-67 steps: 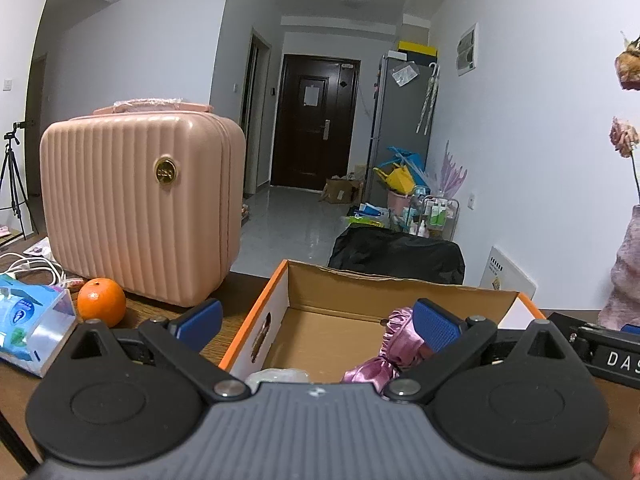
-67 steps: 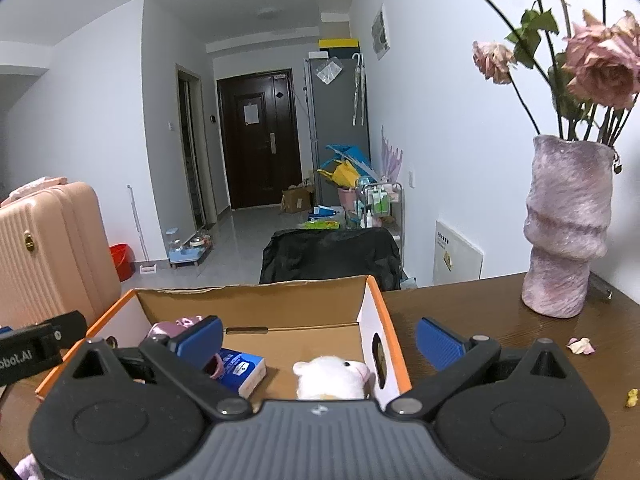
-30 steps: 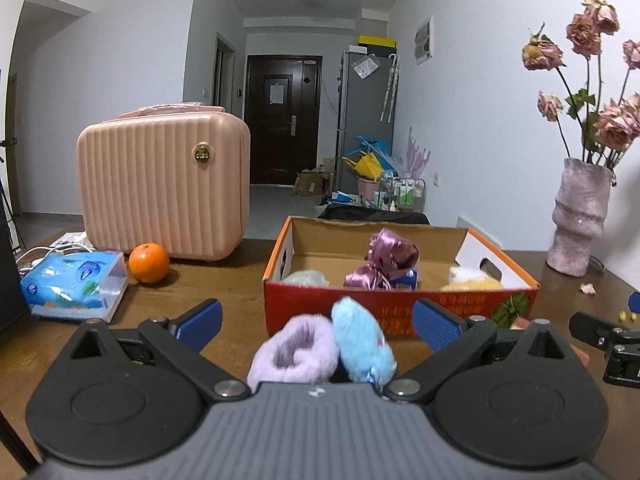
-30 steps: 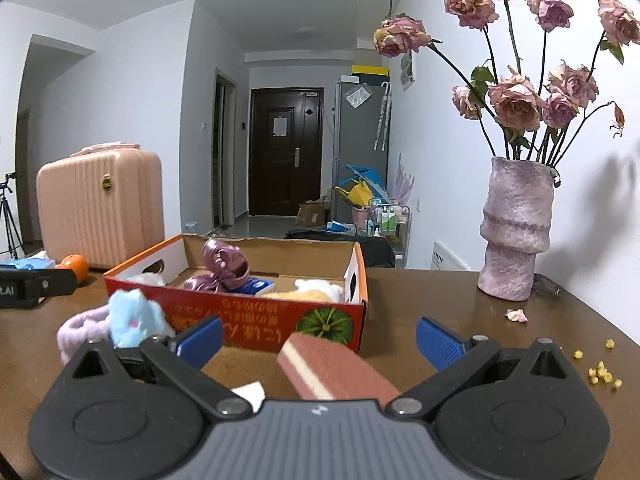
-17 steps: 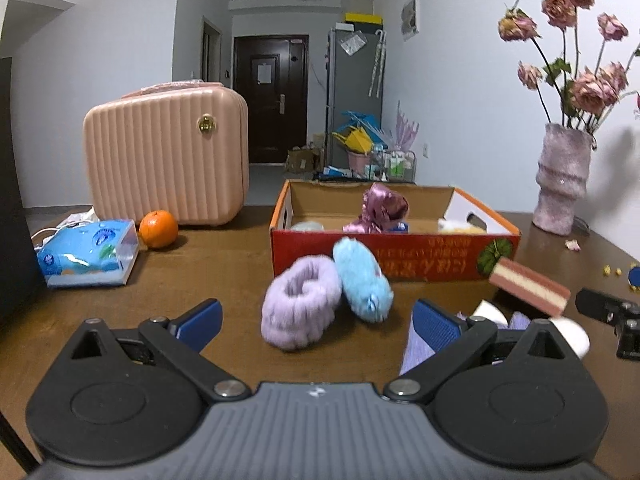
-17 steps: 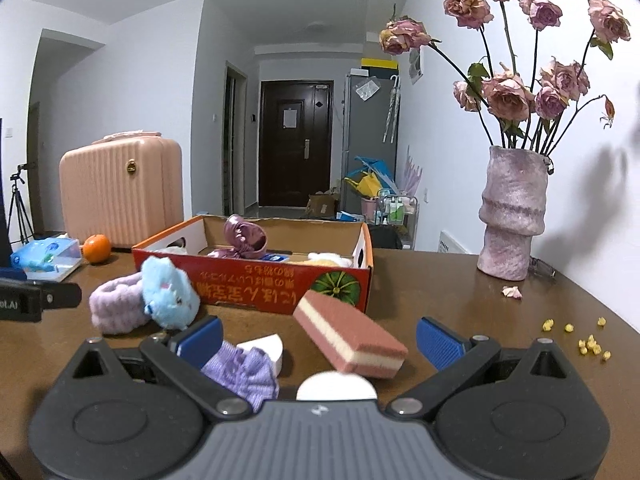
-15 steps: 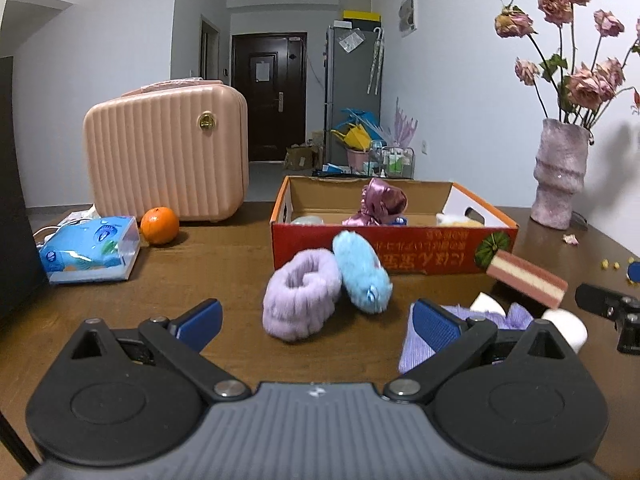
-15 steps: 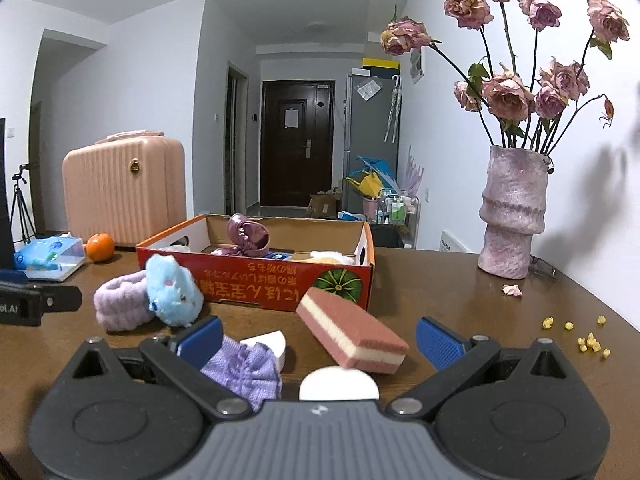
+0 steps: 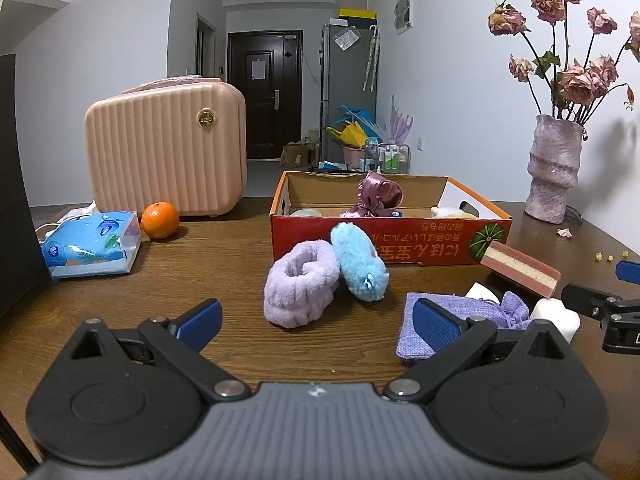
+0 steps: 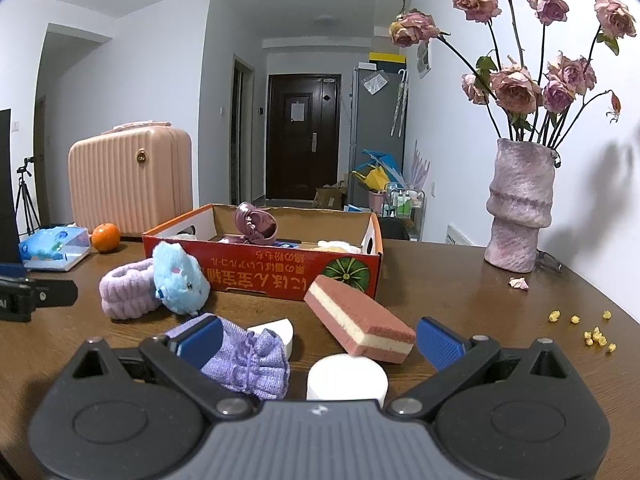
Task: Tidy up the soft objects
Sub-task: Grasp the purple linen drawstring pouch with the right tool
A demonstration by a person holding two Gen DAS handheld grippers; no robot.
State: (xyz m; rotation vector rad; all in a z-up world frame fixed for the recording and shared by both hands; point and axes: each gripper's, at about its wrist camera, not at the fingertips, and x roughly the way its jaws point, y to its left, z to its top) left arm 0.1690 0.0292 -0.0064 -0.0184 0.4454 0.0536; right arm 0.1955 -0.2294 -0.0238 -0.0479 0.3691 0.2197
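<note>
We hold our left gripper [image 9: 316,322] and right gripper [image 10: 320,338] spread wide and empty above the table [image 9: 200,280], where the lilac pouch [image 10: 248,364] and pink sponge [image 10: 360,318] (leaning on a white block) lie before the red box [image 10: 280,272].

left tongs [image 9: 316,322] spread wide, empty | lilac headband [image 9: 301,282] touching blue plush [image 9: 360,266] | red box [image 9: 390,240] behind

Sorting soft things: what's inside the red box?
In the box: a purple satin scrunchie, a white plush, something blue. The wall hides the floor.
</note>
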